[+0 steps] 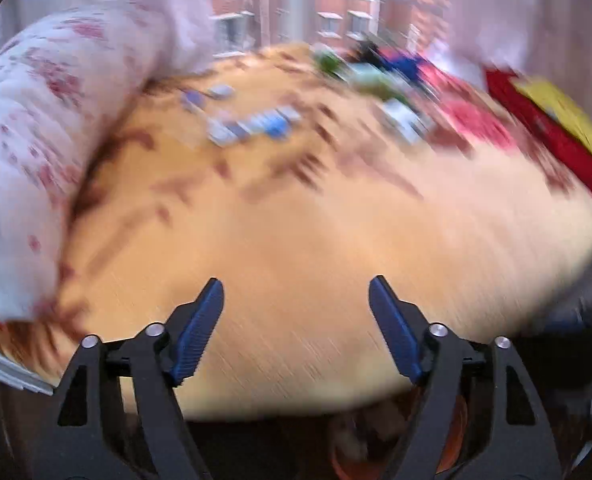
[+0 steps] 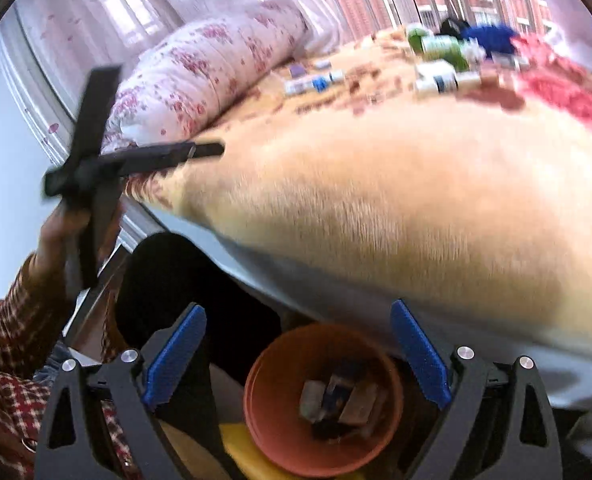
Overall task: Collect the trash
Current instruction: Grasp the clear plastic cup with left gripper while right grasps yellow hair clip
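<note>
Floral quilt (image 2: 200,76) rolled at bed's left edge. Left tool (image 1: 296,300) released, nothing between its blue pads, over tan bedspread (image 1: 315,232). Small blue-white packets (image 1: 252,126) lie mid-bed, bottles farther right. Right tool (image 2: 297,320) released above orange bin (image 2: 280,432) on the floor, wrappers inside.

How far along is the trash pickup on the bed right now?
Partly done: the orange bin already holds several wrappers. Nothing is in hand; the left gripper and right gripper are both open and empty. Left: small packets and bottles lying on the blanket.
</note>
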